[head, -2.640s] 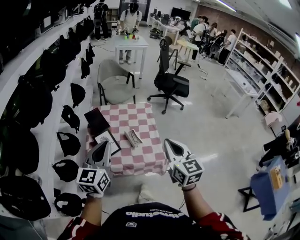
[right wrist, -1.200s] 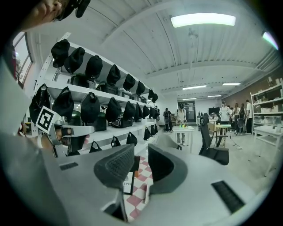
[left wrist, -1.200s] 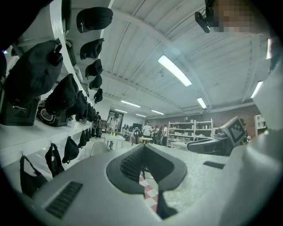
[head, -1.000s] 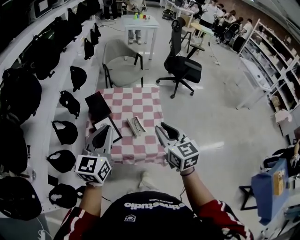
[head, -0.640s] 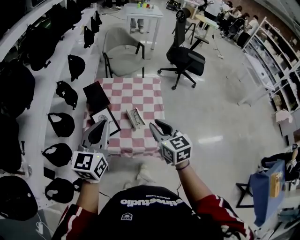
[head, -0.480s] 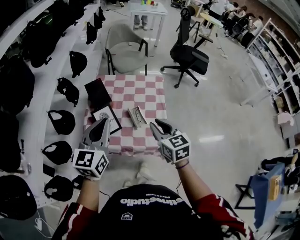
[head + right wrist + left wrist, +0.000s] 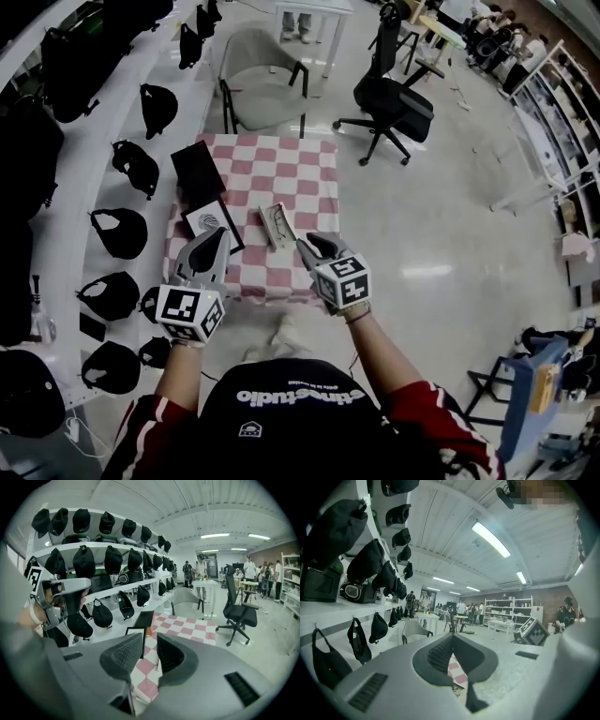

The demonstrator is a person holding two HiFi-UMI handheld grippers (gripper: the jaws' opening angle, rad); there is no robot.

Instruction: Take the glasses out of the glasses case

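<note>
An open glasses case (image 7: 278,225) with the glasses lying in it rests on a small table under a pink-and-white checked cloth (image 7: 281,183). My right gripper (image 7: 307,244) hovers just right of and nearer than the case, over the table's near edge; it is open, with only cloth showing in the gap (image 7: 150,637). My left gripper (image 7: 218,236) is over the near left part of the table, by a framed picture. Its tips meet, shut on nothing (image 7: 452,637). The case is hidden behind the jaws in both gripper views.
A black flat board (image 7: 195,169) and a framed picture (image 7: 208,222) lie on the table's left side. A grey chair (image 7: 262,89) stands beyond the table, a black office chair (image 7: 394,103) to the far right. Shelves of black caps (image 7: 122,230) line the left wall.
Both grippers have come down and forward toward the table, the right one more, ending close to the case. The table now sits nearer in the head view.
</note>
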